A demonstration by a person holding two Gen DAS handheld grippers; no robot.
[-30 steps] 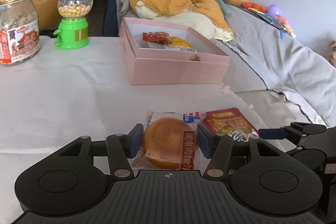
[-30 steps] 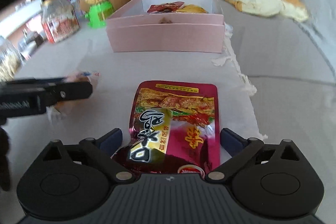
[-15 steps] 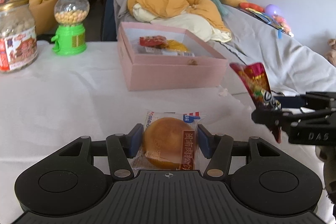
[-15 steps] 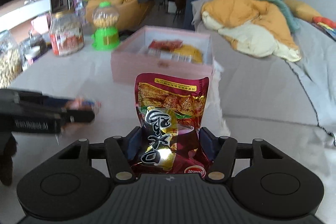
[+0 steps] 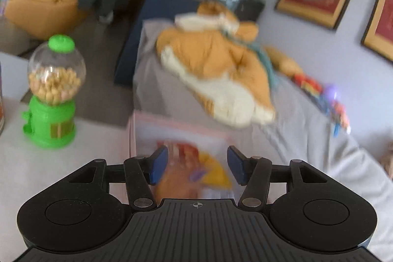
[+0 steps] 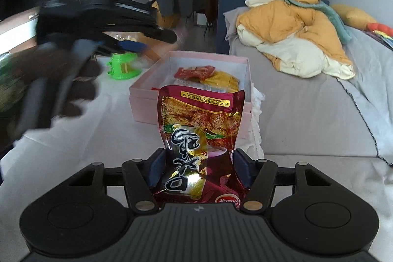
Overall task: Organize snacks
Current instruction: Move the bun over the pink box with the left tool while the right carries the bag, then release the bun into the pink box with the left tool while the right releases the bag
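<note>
Right claw: your right gripper (image 6: 199, 163) has just been closing, and its blue pads now press both sides of the pouch (image 6: 201, 119), partway closed.
Pouch: dark red with gold print, upright in the jaws, its lower end crumpled between the pads, held clear above the table (image 6: 98, 127).
Left claw: your left gripper (image 5: 197, 163) has its jaws fairly wide apart. A blurred orange bun (image 5: 176, 186) shows between them; you cannot tell whether the pads grip it.
Left claw, seen from the right wrist: raised at the left of the view, smeared by blur, a dark glove on the hand behind it.
Box: the pink box (image 6: 147, 100) is open on the table, just beyond the pouch. From the left wrist it lies right under the left jaws.
In the box: a red packet (image 6: 196, 71) and a yellow packet (image 6: 224, 81), side by side.
Dispenser: the green dispenser (image 5: 51, 100) stands on the table left of the box, apart from it.
</note>
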